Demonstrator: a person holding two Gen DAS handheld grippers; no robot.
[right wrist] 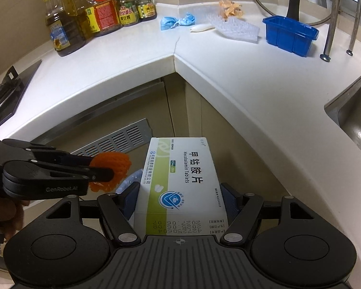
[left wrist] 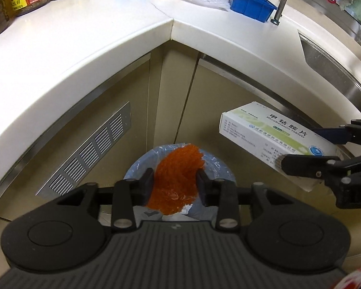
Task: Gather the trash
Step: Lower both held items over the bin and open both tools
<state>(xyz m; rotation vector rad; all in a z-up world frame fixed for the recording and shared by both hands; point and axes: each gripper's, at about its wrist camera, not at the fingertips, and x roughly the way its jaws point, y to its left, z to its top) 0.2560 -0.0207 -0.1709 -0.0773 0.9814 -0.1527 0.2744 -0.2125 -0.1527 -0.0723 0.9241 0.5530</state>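
A crumpled orange foam net (left wrist: 178,180) sits between the pads of my left gripper (left wrist: 175,185), touching both. It hangs over a small bin lined with a pale blue bag (left wrist: 137,168) on the floor in the cabinet corner. From the right wrist view the left gripper (right wrist: 108,168) comes in from the left with the orange net (right wrist: 115,166), just above the bag's edge (right wrist: 130,180). My right gripper (right wrist: 180,192) is shut on a white and green tablet box (right wrist: 180,168), which sticks forward and tilts downward. In the left wrist view the box (left wrist: 264,134) and right gripper (left wrist: 298,147) are right of the bin.
The white corner counter (right wrist: 204,77) holds oil bottles and jars (right wrist: 67,31), a crumpled blue glove (right wrist: 177,21), a clear plastic tray (right wrist: 233,29) and a blue tub (right wrist: 288,36). A steel sink (right wrist: 353,110) lies right. A vent grille (left wrist: 91,149) sits in the cabinet front.
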